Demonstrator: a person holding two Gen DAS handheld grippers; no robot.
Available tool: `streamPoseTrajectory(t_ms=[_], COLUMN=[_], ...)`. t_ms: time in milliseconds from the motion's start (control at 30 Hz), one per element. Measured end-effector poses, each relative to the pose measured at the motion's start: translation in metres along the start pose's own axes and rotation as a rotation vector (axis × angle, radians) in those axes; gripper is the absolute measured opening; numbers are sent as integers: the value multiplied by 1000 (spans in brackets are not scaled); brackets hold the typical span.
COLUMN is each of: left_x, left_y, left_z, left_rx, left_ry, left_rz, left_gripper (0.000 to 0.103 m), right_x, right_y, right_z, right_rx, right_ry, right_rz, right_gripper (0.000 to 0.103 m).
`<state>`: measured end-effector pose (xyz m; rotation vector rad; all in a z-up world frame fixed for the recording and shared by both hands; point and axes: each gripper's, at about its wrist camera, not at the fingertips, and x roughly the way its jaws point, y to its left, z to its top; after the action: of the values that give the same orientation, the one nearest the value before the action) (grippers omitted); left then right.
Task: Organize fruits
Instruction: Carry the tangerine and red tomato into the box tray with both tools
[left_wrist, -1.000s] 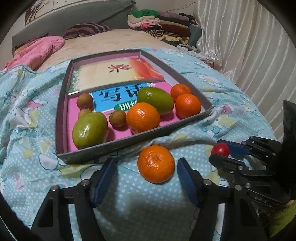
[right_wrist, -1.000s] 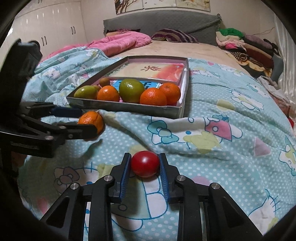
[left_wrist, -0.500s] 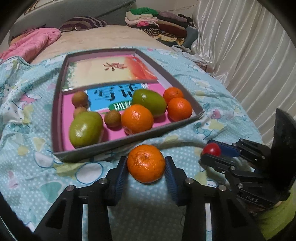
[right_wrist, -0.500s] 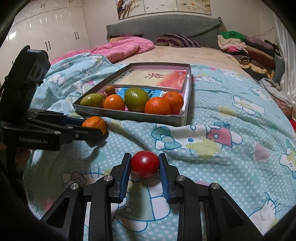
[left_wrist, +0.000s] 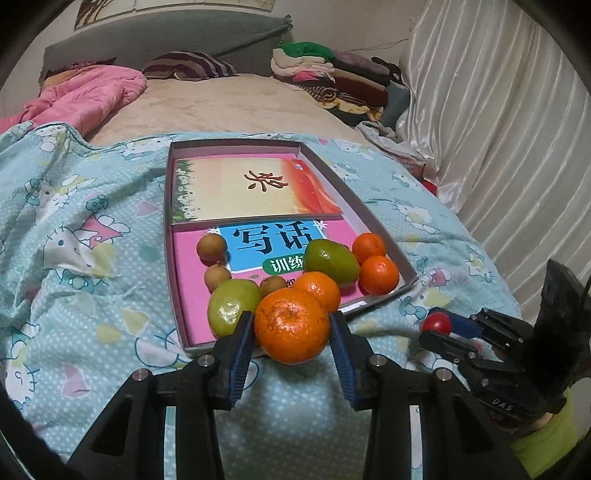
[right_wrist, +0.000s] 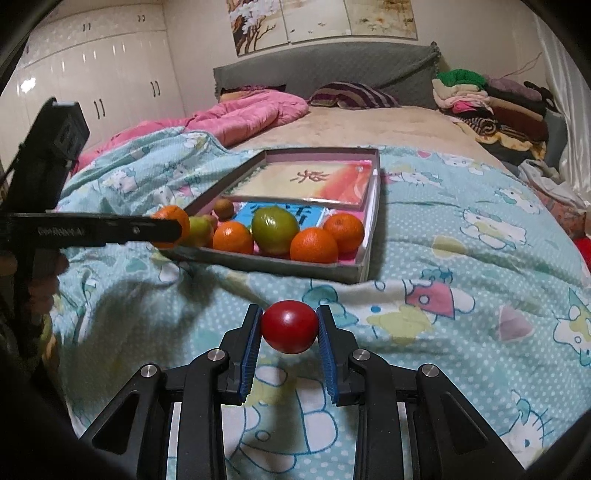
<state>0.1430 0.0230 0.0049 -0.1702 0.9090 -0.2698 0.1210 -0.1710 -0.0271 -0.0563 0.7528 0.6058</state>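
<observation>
My left gripper (left_wrist: 291, 328) is shut on an orange mandarin (left_wrist: 291, 325), held off the blanket just before the near edge of the grey tray (left_wrist: 402, 264). The right wrist view shows that gripper (right_wrist: 168, 226) from the side, with the mandarin (right_wrist: 173, 216) at the tray's near left corner. My right gripper (right_wrist: 289, 326) is shut on a small red fruit (right_wrist: 289, 325) above the blanket, short of the tray. In the tray lie several mandarins (left_wrist: 378, 275), two green fruits (left_wrist: 232, 306) and small brown fruits (left_wrist: 211, 248) on books (left_wrist: 255, 188).
A light blue cartoon-print blanket (left_wrist: 85, 236) covers the bed. A pink quilt (left_wrist: 85, 92) and striped pillow (left_wrist: 188, 64) lie at the head end. Folded clothes (left_wrist: 332, 77) are stacked at the far right beside a white curtain (left_wrist: 498, 129). White wardrobes (right_wrist: 92, 81) stand at the left.
The left gripper closed on the mandarin that lay on the blanket, then lifted it up toward the tray's near edge. The right gripper kept its hold on the red fruit, raised slightly.
</observation>
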Motion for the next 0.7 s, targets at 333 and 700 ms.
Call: streamPoseTrajectory(t_ms=[333,700], left_x=[15,23], left_y=[-8,-13], left_z=[6,14], left_rx=[38,67], left_ry=[1,-5], left_rz=[33,68], left_gripper=[41,41], right_x=[-5,11], right_y=[-14,-25], right_z=[26,43], right_rx=[6,-12], right_ry=[-46,-21], right_rz=[-38,-76], right_gripper=[30,30])
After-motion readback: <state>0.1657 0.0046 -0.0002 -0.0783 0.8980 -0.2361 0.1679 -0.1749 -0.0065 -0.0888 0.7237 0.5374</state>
